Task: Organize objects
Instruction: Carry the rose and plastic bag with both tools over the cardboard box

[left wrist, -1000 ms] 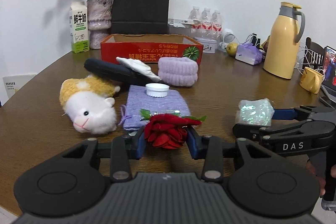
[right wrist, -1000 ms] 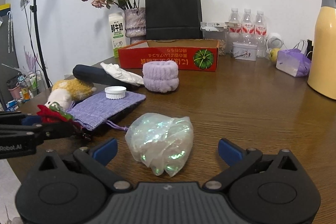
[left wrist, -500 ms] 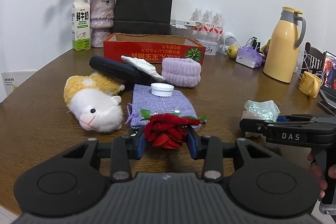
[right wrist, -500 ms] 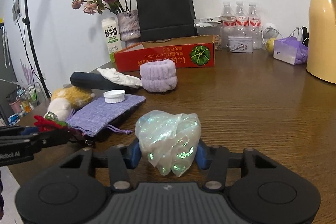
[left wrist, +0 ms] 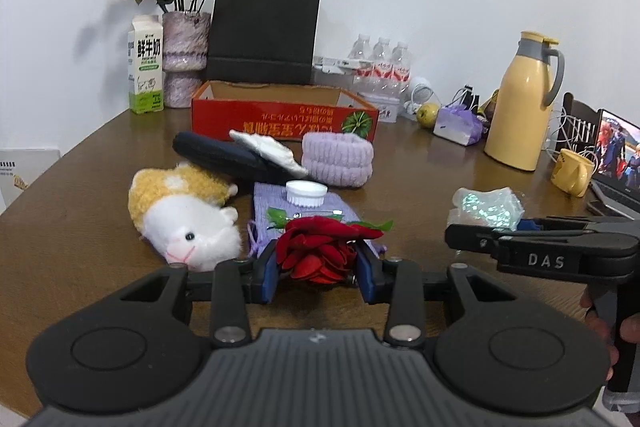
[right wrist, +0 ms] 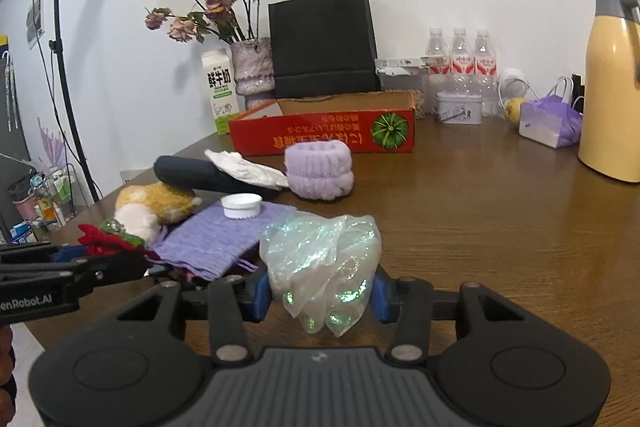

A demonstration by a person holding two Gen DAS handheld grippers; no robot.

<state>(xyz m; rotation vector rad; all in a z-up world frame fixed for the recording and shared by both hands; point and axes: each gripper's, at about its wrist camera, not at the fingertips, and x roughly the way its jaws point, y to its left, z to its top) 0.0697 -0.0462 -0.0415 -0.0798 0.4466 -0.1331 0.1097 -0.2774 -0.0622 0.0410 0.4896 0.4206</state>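
Observation:
My left gripper (left wrist: 318, 277) is shut on a red fabric rose (left wrist: 320, 251) and holds it above the table's near edge. My right gripper (right wrist: 320, 293) is shut on an iridescent plastic bag (right wrist: 320, 259), lifted off the table; the bag also shows in the left wrist view (left wrist: 486, 207). Ahead lie a yellow-and-white plush hamster (left wrist: 184, 215), a purple knit pouch (left wrist: 304, 211) with a white lid (left wrist: 306, 193) on it, a purple wristband roll (left wrist: 338, 163), a dark case (left wrist: 224, 157) with a white cloth (left wrist: 268, 149), and an open red cardboard box (left wrist: 284, 117).
At the back stand a milk carton (left wrist: 146, 71), a vase of dried roses (left wrist: 186, 59), a black paper bag (left wrist: 264, 35) and water bottles (left wrist: 382, 67). At the right are a yellow thermos (left wrist: 524, 103), a yellow mug (left wrist: 572, 171) and a laptop (left wrist: 618, 155).
My right gripper closed on the iridescent bag and lifted it off the table. My left gripper rose with the red rose held throughout.

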